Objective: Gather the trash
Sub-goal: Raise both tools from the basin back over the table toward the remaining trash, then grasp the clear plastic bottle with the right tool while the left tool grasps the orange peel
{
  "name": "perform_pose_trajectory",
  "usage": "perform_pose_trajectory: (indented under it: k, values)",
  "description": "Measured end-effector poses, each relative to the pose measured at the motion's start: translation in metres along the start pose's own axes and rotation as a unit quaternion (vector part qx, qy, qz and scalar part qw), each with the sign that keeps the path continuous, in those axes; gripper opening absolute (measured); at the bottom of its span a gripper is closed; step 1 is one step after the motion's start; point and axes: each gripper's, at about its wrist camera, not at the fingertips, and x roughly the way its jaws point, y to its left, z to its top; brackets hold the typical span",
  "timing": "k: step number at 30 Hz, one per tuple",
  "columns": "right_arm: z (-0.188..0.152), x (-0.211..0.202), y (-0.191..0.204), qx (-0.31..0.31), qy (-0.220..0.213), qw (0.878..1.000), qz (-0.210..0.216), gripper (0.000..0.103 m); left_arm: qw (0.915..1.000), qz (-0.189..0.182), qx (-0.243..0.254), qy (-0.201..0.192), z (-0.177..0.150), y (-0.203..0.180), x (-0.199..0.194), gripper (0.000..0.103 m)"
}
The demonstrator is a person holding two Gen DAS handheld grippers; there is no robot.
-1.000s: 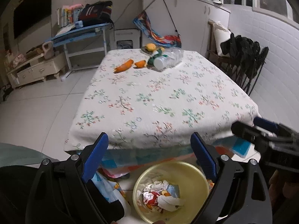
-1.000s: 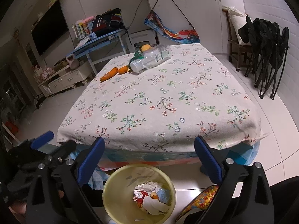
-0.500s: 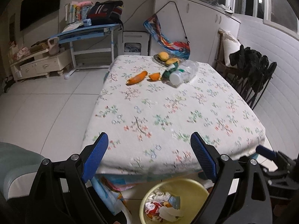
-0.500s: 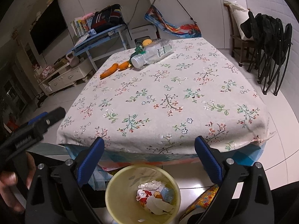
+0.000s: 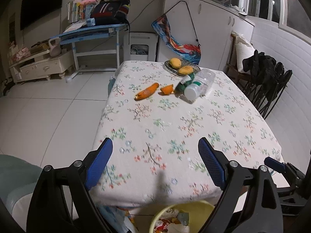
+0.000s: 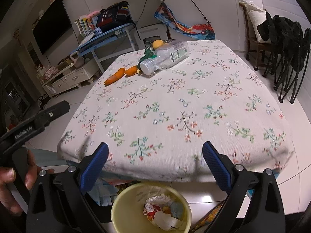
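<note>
Both views had advanced over the counter (image 5: 175,128) since a second earlier, so that the yellow bin (image 6: 124,203), formerly central at the bottom of the left wrist view, was now cut off by that frame's lower edge.

Left tongs (image 5: 155,161): jaws stood wide apart over the near part of the floral cloth, with nothing between them. Right tongs (image 6: 155,167): jaws likewise spread wide and empty, above the counter's near edge and the bin on the floor below it. In the right wrist view the left tool entered from the left border, gripped by a hand (image 6: 13,186); white lettering on its arm read roughly "Genrobot.AI", partly blurred.

Trash remaining on the counter, grouped at the far end: an orange peel strip (image 5: 146,93), a smaller peel piece (image 5: 167,89) just beside it, and a clear plastic bottle (image 6: 165,58) lying on its side with its white cap toward the camera. Its green-and-white label was too small to read. A green wrapper (image 5: 183,83) lay against the bottle, largely hidden by it in the right wrist view. Behind these, a dish (image 5: 192,66) carried two yellow fruits.

Bin contents: crumpled paper and a red-printed wrapper, whose printing could not be made out.
</note>
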Motion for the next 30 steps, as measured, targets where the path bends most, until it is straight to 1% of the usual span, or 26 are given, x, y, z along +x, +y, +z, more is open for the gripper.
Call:
perform_pose_trajectory:
  k: [5, 11, 15, 20, 26, 28, 30]
  values:
    - [0.013, 0.011, 0.0, 0.002, 0.003, 1.0, 0.003, 0.093, 1.0, 0.006, -0.004, 0.0, 0.024, 0.008, 0.019, 0.086]
    - [0.036, 0.03, 0.003, 0.005, 0.004, 1.0, 0.01, 0.093, 0.9997, 0.012, 0.019, 0.009, 0.048, 0.007, 0.048, 0.086]
    - [0.058, 0.045, 0.004, 0.005, 0.0, 1.0, 0.011, 0.093, 0.999, 0.016, 0.037, 0.019, 0.062, 0.008, 0.071, 0.086]
    - [0.094, 0.065, -0.004, 0.024, -0.012, 1.0, 0.003, 0.093, 0.9981, 0.016, 0.052, 0.029, 0.074, 0.009, 0.092, 0.086]
    - [0.147, 0.094, -0.024, 0.079, -0.024, 0.996, -0.022, 0.093, 0.9974, 0.006, 0.057, 0.044, 0.084, 0.007, 0.115, 0.086]
    - [0.166, 0.109, -0.029, 0.093, -0.019, 0.995, -0.039, 0.093, 0.9971, 0.005, 0.057, 0.05, 0.089, 0.009, 0.124, 0.086]
    - [0.18, 0.126, -0.034, 0.106, -0.003, 0.993, -0.051, 0.093, 0.9972, 0.004, 0.049, 0.057, 0.093, 0.012, 0.134, 0.086]
